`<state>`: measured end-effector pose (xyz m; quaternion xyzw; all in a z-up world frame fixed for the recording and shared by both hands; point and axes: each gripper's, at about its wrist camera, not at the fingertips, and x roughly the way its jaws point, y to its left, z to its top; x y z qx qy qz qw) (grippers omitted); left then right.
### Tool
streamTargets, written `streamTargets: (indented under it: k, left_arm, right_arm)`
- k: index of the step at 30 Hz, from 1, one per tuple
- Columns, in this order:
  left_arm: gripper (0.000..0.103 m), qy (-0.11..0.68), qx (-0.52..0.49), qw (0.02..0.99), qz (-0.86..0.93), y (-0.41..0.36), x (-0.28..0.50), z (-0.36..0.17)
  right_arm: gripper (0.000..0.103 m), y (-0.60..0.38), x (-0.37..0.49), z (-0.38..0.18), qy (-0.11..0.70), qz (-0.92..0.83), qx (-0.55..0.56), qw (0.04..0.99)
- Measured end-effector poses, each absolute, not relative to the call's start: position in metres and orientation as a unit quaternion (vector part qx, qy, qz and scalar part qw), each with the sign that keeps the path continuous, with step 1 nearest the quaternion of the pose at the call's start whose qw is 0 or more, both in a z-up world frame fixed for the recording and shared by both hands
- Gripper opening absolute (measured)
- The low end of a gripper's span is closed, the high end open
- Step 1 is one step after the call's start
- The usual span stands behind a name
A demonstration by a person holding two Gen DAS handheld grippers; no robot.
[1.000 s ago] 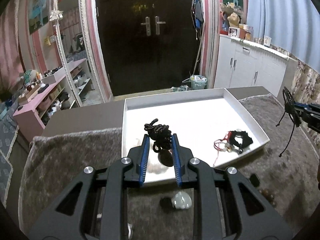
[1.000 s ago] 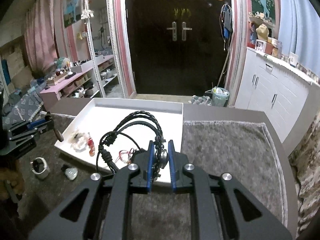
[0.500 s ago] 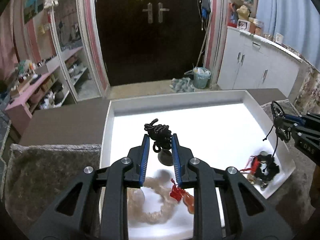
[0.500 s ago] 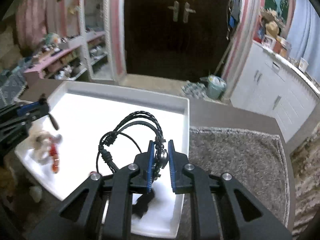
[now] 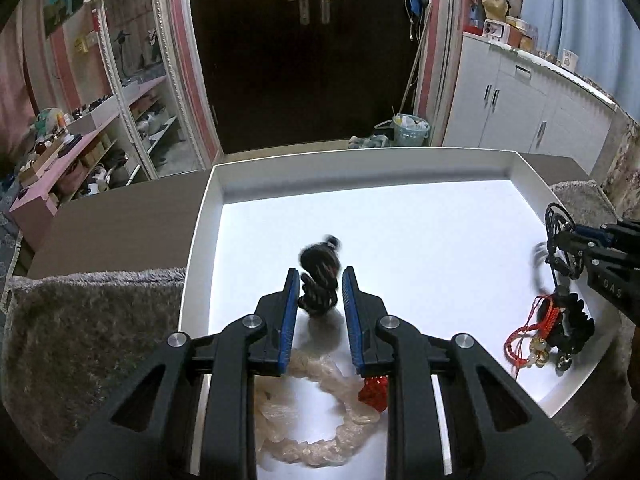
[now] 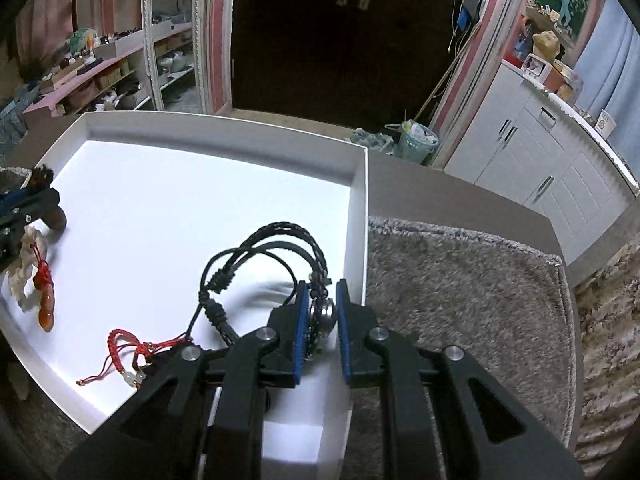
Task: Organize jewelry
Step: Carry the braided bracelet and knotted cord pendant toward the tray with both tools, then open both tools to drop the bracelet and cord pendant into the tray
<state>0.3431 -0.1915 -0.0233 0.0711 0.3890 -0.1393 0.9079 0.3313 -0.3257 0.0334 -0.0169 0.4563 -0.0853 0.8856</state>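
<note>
A white tray (image 5: 208, 216) sits on a grey rug. My left gripper (image 5: 320, 276) hovers over its near left part with a dark knotted cord bundle (image 5: 318, 276) blurred between its parted fingers; the grip looks loosened. Below lie a pale bead string (image 5: 316, 440) and a red charm (image 5: 374, 394). My right gripper (image 6: 322, 290) holds a black braided cord bracelet (image 6: 272, 248) over the tray's right side (image 6: 358, 208), its jaws a little wider. A red cord bracelet (image 6: 128, 344) lies below it.
The grey rug (image 6: 460, 292) covers the table right of the tray. A pile of red and black jewelry (image 5: 556, 332) lies in the tray's right corner. A dark door, white cabinets (image 5: 532, 112) and pink shelves stand behind.
Both grippers moved forward and lower over the tray. The left jaws have widened and the dark bundle is blurred, slipping down. The right jaws have also spread slightly around the bracelet.
</note>
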Motion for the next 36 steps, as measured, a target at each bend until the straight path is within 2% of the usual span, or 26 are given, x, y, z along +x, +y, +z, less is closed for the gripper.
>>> streamTargets:
  k: [28,32,34,36]
  left_arm:
    - [0.021,0.405,0.073,0.902,-0.13,-0.196,0.356,-0.037]
    - [0.027,0.4,0.069,0.904,-0.131,-0.195,0.354,-0.036]
    - [0.03,0.399,0.068,0.905,-0.13,-0.195,0.354,-0.034]
    - [0.039,0.397,0.066,0.906,-0.13,-0.195,0.354,-0.032]
  right_arm:
    - [0.014,-0.328,0.333,0.024,0.448,-0.065,0.012,0.892]
    - [0.016,-0.33,0.33,0.032,0.438,-0.063,0.017,0.897]
    - [0.023,-0.331,0.328,0.038,0.432,-0.063,0.021,0.9]
    - [0.031,-0.333,0.327,0.043,0.427,-0.062,0.024,0.902]
